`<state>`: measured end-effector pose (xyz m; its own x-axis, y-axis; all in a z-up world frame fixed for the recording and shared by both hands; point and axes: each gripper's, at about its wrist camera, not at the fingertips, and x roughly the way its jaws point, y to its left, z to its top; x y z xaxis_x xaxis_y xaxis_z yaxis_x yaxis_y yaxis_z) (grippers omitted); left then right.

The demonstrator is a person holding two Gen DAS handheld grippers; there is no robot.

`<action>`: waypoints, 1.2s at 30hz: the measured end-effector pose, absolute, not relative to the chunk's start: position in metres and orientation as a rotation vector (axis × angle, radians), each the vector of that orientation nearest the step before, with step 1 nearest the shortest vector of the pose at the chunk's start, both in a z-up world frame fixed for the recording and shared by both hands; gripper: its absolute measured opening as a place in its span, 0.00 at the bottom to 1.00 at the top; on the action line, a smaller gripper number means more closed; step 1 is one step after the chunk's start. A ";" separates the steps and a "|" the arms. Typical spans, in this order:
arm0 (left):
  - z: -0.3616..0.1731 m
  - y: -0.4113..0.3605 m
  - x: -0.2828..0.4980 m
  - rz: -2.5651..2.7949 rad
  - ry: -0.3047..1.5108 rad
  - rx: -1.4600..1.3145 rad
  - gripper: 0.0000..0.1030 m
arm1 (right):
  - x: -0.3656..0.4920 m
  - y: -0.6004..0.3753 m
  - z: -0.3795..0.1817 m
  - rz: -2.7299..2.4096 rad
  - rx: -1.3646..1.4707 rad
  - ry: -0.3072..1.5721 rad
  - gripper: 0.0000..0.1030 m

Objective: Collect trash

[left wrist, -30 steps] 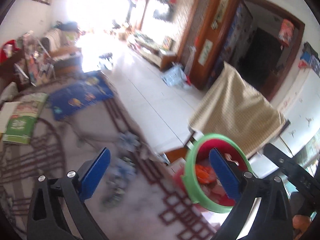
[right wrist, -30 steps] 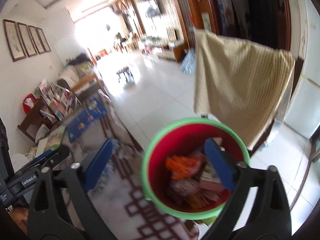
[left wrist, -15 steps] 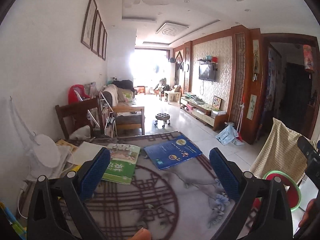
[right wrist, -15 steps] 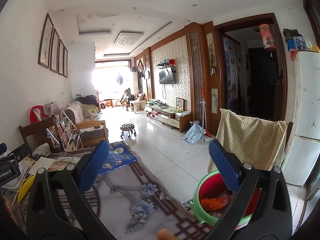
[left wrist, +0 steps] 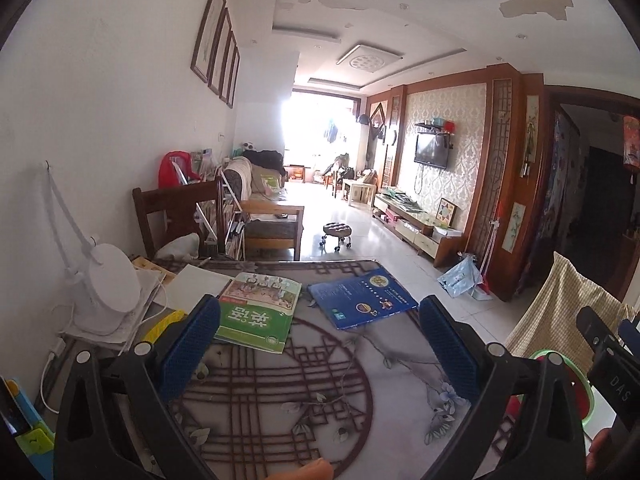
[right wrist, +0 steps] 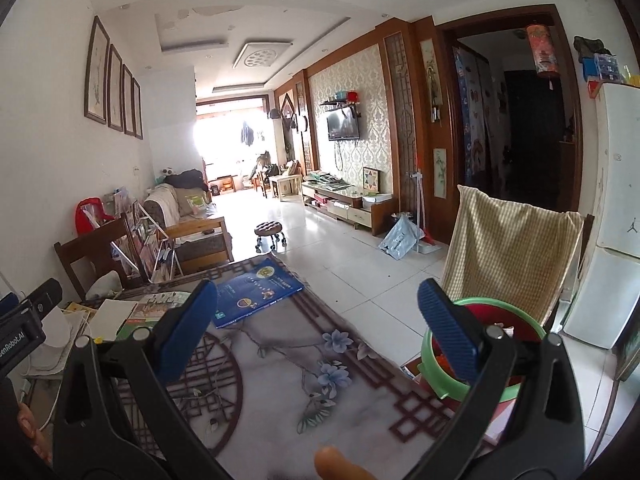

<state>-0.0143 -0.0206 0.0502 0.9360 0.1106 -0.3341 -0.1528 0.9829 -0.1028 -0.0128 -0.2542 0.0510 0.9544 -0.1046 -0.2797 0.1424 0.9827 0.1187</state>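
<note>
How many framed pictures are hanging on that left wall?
4. The framed pictures hang in one row high on the white wall, above the sofa side of the room. None seems hidden.

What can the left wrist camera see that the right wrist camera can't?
Only the left wrist view shows the white round-based desk lamp whole. Only the right wrist view shows the white fridge and inside the green-rimmed red trash bucket. Both show the blue book, the green book and the patterned tablecloth.
</note>
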 end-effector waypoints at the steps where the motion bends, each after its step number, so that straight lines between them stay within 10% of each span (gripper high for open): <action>1: 0.048 -0.020 -0.013 0.131 0.345 -0.129 0.92 | -0.014 -0.253 0.048 -0.134 0.134 0.283 0.96; 36: 0.035 -0.017 -0.006 0.051 0.477 -0.181 0.92 | -0.023 -0.245 0.037 -0.155 0.102 0.348 0.96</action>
